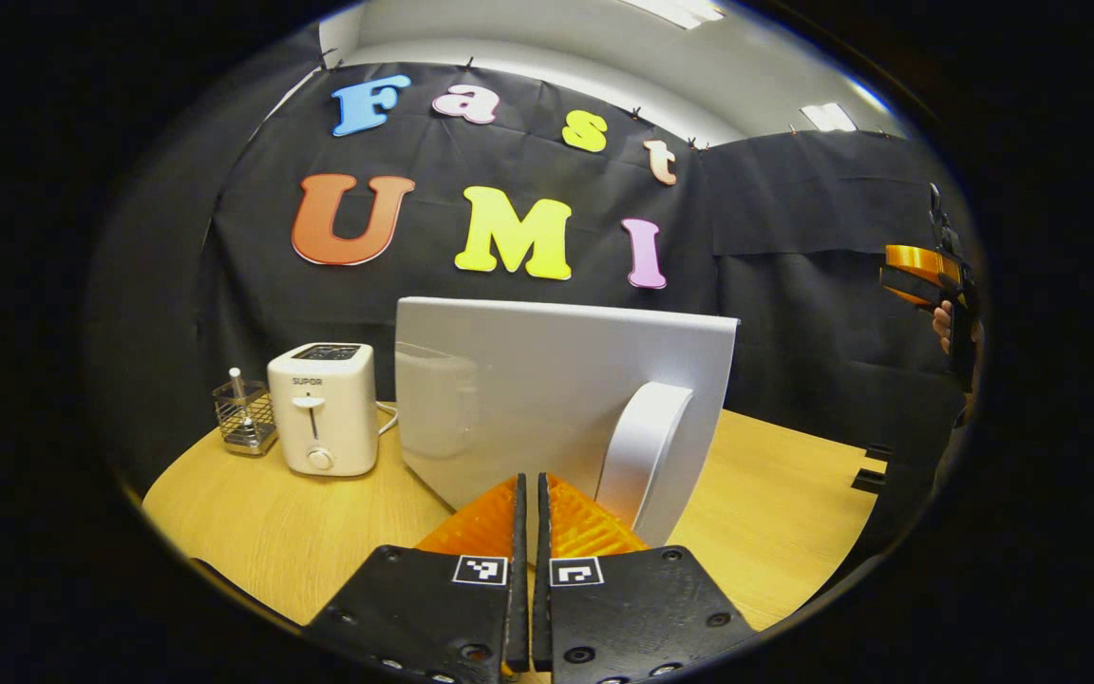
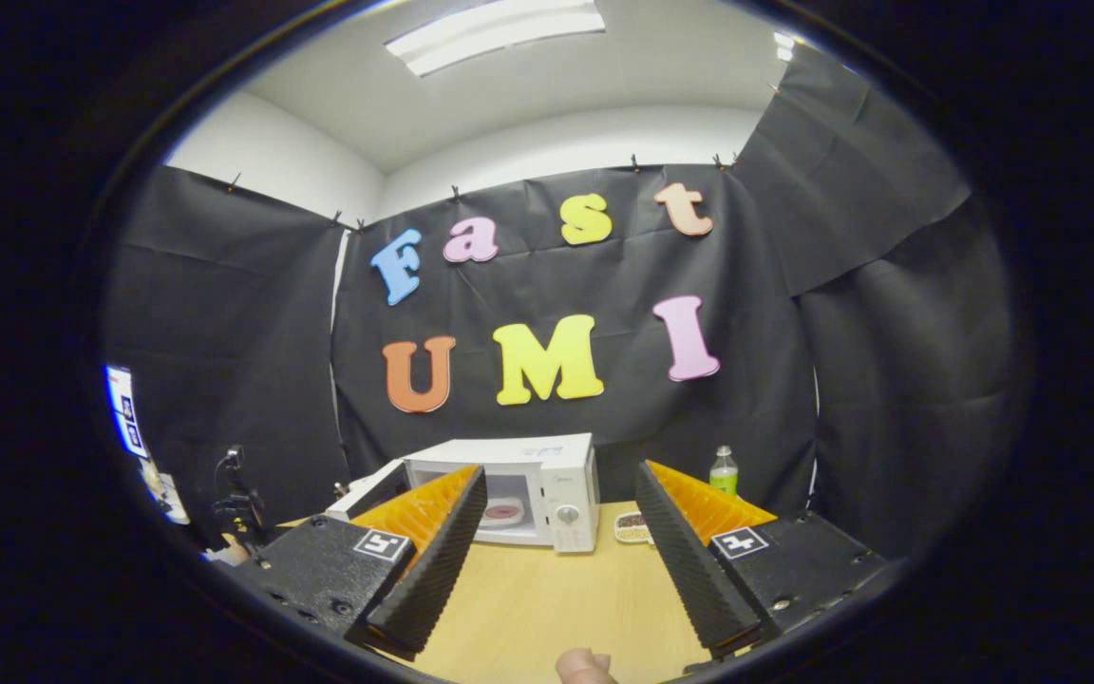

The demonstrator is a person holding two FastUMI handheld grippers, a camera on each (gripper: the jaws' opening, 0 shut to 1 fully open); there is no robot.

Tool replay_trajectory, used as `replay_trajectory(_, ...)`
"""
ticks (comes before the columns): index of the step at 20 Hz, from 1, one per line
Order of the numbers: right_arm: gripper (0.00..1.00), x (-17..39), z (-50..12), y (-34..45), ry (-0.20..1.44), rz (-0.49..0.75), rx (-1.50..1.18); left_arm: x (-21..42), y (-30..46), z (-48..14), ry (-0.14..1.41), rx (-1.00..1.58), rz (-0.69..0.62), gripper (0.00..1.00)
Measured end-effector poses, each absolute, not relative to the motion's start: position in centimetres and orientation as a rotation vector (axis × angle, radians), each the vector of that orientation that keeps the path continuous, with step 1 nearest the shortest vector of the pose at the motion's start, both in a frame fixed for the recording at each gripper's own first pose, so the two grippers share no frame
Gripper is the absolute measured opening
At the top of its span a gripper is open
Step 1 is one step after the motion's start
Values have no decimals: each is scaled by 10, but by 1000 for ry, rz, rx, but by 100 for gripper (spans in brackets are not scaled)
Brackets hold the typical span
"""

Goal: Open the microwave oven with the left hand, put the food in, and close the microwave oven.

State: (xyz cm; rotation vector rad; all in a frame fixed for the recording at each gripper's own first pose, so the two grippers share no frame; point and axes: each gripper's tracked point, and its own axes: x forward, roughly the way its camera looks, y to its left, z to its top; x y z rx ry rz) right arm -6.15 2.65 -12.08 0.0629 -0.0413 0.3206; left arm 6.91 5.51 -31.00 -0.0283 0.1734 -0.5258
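Left gripper view: clenched left gripper (image 1: 530, 494) faces the stiff, light-swinging microwave door (image 1: 547, 399); push its handle (image 1: 642, 456); right gripper (image 2: 552, 532) gapes empty.

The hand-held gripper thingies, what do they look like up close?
Each hand-held gripper has two flat black plates held with screws, and each plate carries a small square black-and-white marker. The left hand-held gripper has long fingers ribbed with fine ridges, and so does the right hand-held gripper. No sleeves are visible.
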Motion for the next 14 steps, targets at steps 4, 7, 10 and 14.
replay_trajectory(4,91,-60,-123,20,-39,309,51,89,15,-312,185,-15,-598,2)
replay_trajectory(7,91,-59,-124,14,-47,300,50,107,-11,-316,201,-20,-619,2)
replay_trajectory(10,91,-57,-125,7,-50,291,46,124,-40,-311,191,-39,-632,2)
replay_trajectory(14,91,-52,-130,-2,-48,283,62,151,-83,-315,218,-46,-626,2)
